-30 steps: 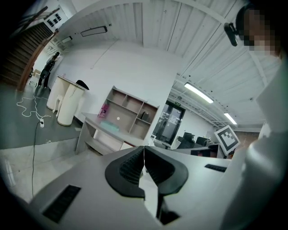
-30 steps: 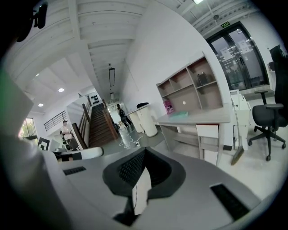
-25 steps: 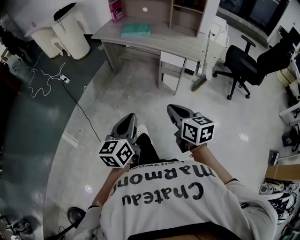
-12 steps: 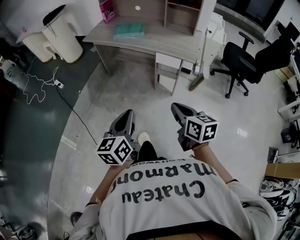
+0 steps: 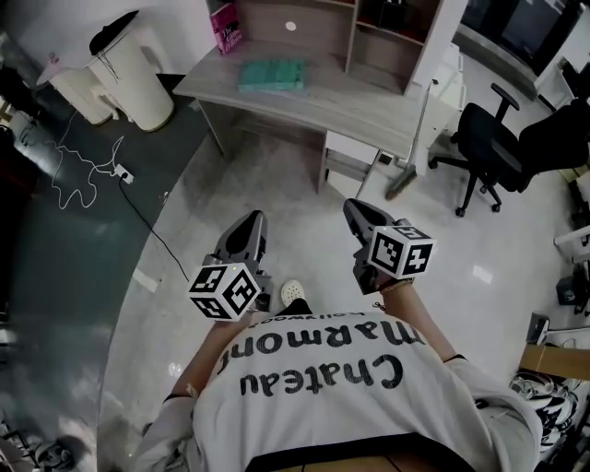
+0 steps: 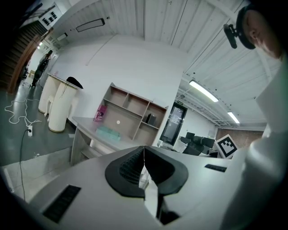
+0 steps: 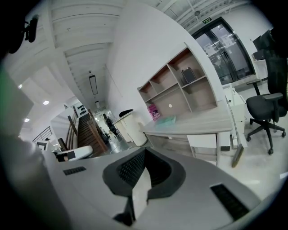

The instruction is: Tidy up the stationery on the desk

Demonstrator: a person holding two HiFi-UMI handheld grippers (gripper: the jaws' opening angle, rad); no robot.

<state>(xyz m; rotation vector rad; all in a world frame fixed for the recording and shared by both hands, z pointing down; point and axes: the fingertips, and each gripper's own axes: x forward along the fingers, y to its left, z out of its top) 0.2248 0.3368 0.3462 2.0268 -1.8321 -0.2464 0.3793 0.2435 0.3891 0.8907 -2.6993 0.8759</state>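
Both grippers are held out in front of the person's torso, side by side and apart, above the floor. The left gripper [image 5: 251,223] is found clenched: in its own view the two black pads are pressed together with nothing between them. The right gripper [image 5: 361,212] is likewise found clenched and empty, its pads meeting along one line. A pale shoe [image 5: 293,291] is noted on the floor below, between the two grippers. A cable [image 5: 83,171] is noted on the dark floor, left of the left gripper. The desk [image 5: 369,101] is located well ahead of both grippers. A teal stack [image 5: 272,74] is seen lying flat on the desktop, ahead of the left gripper and well apart from it; what it consists of cannot be told. A pink box [image 5: 226,24] is seen at the desk's far left corner, beyond the stack. A broom [image 5: 403,184] is leaned at the desk's right end, ahead of the right gripper. A black chair [image 5: 484,138] is placed farther right.
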